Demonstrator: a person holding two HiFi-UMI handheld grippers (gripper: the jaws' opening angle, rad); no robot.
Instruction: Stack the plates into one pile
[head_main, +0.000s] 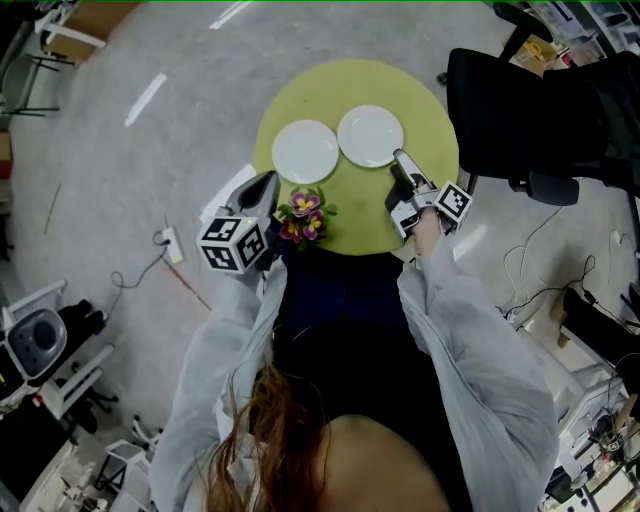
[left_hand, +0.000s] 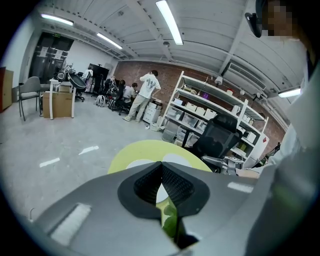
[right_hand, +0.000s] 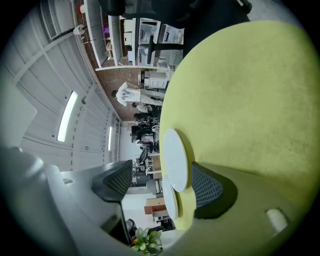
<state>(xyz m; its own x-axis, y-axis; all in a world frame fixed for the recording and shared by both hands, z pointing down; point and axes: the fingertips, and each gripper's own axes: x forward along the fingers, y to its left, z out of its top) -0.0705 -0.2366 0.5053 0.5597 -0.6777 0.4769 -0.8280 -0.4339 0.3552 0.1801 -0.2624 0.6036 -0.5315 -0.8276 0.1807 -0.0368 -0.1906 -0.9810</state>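
Two white plates lie side by side on the round yellow-green table (head_main: 420, 120): the left plate (head_main: 305, 151) and the right plate (head_main: 370, 135). My right gripper (head_main: 398, 156) is at the near rim of the right plate, turned on its side. In the right gripper view its jaws stand open, with the near plate's (right_hand: 176, 159) edge just ahead between them; one finger lies low on the table and neither pad presses on the plate. The second plate (right_hand: 171, 200) lies beyond. My left gripper (head_main: 271, 180) hovers at the table's left front edge, shut on nothing (left_hand: 161, 165).
A small pot of pink and yellow flowers (head_main: 303, 215) stands at the table's front edge between my grippers. A black office chair (head_main: 530, 110) sits close to the table on the right. A power strip (head_main: 170, 243) and cables lie on the floor. People stand by far shelves (left_hand: 147, 92).
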